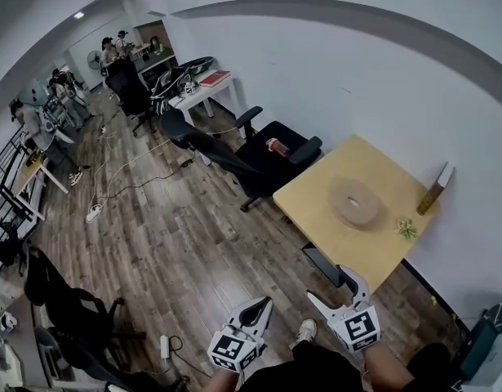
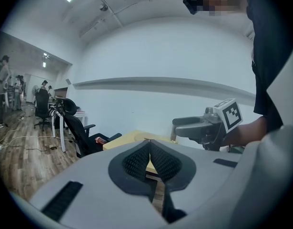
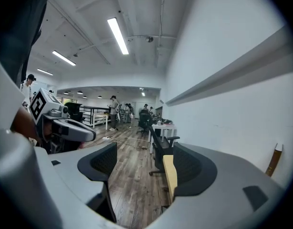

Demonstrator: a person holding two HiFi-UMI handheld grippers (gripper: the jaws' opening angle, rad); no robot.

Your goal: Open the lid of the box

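Observation:
A round, flat, light-wood box (image 1: 354, 202) with its lid on sits in the middle of a small wooden table (image 1: 316, 188) against the wall. Both grippers hang low in front of the person, short of the table and above the floor. My left gripper (image 1: 264, 304) (image 2: 148, 144) is shut, its ribbed pads pressed together with nothing between them. My right gripper (image 1: 332, 284) (image 3: 144, 151) is open and empty, nearer the table's front edge. The box does not show in either gripper view.
A small green item (image 1: 406, 229) lies right of the box, and a tall brown stick-like object (image 1: 435, 190) leans on the wall. A black office chair (image 1: 267, 153) stands left of the table. Cables (image 1: 120, 182) trail over the wood floor; people stand far off.

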